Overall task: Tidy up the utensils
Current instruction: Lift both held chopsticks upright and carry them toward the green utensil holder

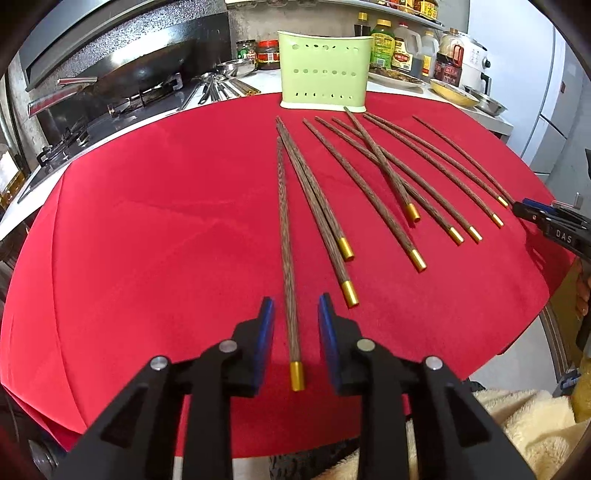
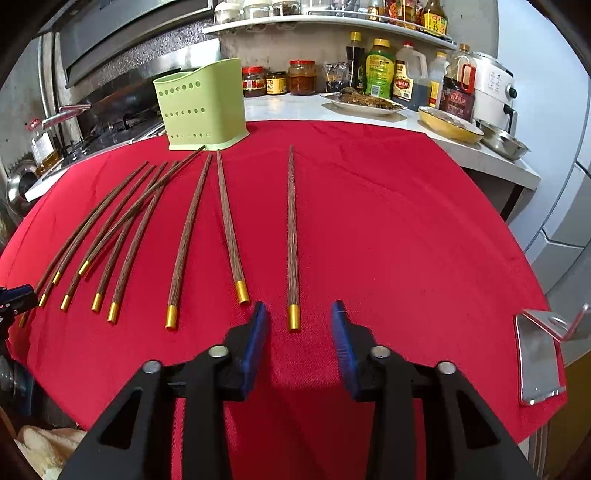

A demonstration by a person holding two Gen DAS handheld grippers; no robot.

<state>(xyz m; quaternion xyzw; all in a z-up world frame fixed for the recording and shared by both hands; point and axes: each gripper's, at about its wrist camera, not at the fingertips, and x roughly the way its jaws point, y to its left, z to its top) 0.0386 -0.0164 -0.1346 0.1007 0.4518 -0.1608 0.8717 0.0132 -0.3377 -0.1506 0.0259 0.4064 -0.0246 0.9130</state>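
Left gripper (image 1: pixel 295 314): jaws spread, nothing between the pads in contact. It straddles the gold-capped end of the leftmost chopstick (image 1: pixel 287 254), which lies flat on the red cloth (image 1: pixel 147 240). The capped end is the thicker end, so I judge this alignment as preparation for a pinch there.

Centre: the remaining chopsticks (image 1: pixel 369 184) lie fanned on the cloth, tips towards the green utensil holder (image 1: pixel 324 70) standing upright at the cloth's far edge. One crosses over its neighbours; two lie touching side by side. All caps point towards the operator, presumably to favour a near-end pickup. The holder appears empty, though its interior is not visible.

Right gripper (image 2: pixel 298 314): jaws likewise apart, holding nothing. It is lined up on the cap of the rightmost chopstick (image 2: pixel 293 240), which lies apart from the fan.

View differences: the left wrist view shows the stove with a wok (image 1: pixel 140 66) and the right gripper's tip at the cloth's right edge. The right wrist view alone shows a metal bracket (image 2: pixel 539 354) on the cloth's right side and the condiment shelf (image 2: pixel 332 27).
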